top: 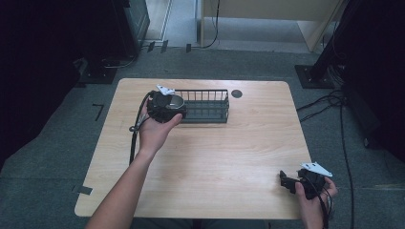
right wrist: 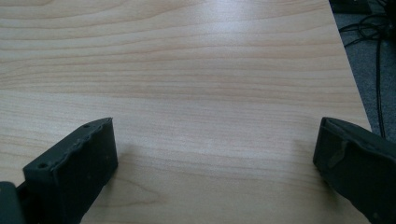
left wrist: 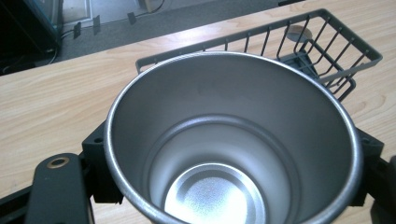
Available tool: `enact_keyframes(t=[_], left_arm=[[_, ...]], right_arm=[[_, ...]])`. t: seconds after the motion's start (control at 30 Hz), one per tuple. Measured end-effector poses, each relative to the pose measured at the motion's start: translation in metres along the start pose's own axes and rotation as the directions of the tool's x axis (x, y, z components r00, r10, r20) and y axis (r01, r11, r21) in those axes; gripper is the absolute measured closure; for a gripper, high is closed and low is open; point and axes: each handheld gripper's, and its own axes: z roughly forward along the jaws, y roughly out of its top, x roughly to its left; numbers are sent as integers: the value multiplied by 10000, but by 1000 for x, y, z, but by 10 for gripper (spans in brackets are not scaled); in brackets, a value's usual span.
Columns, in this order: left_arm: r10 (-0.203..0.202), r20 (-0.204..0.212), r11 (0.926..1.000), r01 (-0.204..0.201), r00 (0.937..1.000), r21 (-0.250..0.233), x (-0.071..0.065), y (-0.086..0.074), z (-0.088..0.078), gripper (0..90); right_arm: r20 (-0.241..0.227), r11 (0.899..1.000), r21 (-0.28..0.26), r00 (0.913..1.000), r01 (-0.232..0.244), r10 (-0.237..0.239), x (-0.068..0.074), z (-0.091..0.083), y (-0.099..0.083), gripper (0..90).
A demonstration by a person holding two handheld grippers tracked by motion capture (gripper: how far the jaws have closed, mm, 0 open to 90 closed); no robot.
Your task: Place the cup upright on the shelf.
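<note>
Wooden table (top: 205, 157): left tongs (top: 165, 106) grip a steel cup (left wrist: 233, 154) at the wire basket's (top: 207, 106) left end; right tongs (top: 289, 182) gape wide, near-right corner.

I see the desk (top: 215, 157) evenly and brightly lit from overhead, while the floor and the room's corners around it sink into near black. In the left gripper view a white glare pools on the bottom of the steel cup (left wrist: 215, 196). In the right gripper view the black fingers (right wrist: 74, 172) are soft-edged, casting faint shadows on the desk.
</note>
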Motion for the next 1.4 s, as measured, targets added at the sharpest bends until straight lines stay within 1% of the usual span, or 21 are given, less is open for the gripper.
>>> enact_keyframes(t=[0.13,0.33,0.4,0.6,0.73,0.83,0.93,1.07,1.13,1.23,1.4], left_arm=[[49,-42,10000,-49,10000,6,0,7,5,191],[-64,12,9999,64,10000,-90,2,16,14,191],[-45,-15,10000,45,10000,-75,2,19,17,191],[-26,-79,9999,25,10000,-111,4,28,31,191],[207,-216,9997,-210,9996,-119,2,32,40,191],[210,-226,9997,-212,9995,-97,3,36,48,191],[111,-211,9999,-113,9997,-108,6,39,54,191],[-149,-194,9997,144,9997,-209,11,43,63,191],[-144,-280,9998,140,9995,-120,11,44,68,191],[-234,-262,9997,233,9994,-40,13,46,74,191],[-258,-344,9996,255,9991,-107,15,48,80,190]], right_arm=[[1,10000,0,10000,-2,2,0,0,0,0],[3,10000,3,10000,-10,10,0,0,0,0],[0,10000,0,10000,-2,2,0,0,0,0],[1,10000,0,10000,-3,3,0,0,0,0],[0,10000,0,10000,-1,1,0,0,0,0],[1,10000,5,10000,-11,11,0,0,0,0],[0,10000,1,10000,-1,1,0,0,0,0],[0,10000,-2,10000,-2,2,0,0,0,0],[-2,10000,0,10000,1,-1,0,0,0,0],[0,10000,-2,10000,-1,1,0,0,0,0],[0,10000,-1,10000,-1,1,0,0,0,0]])
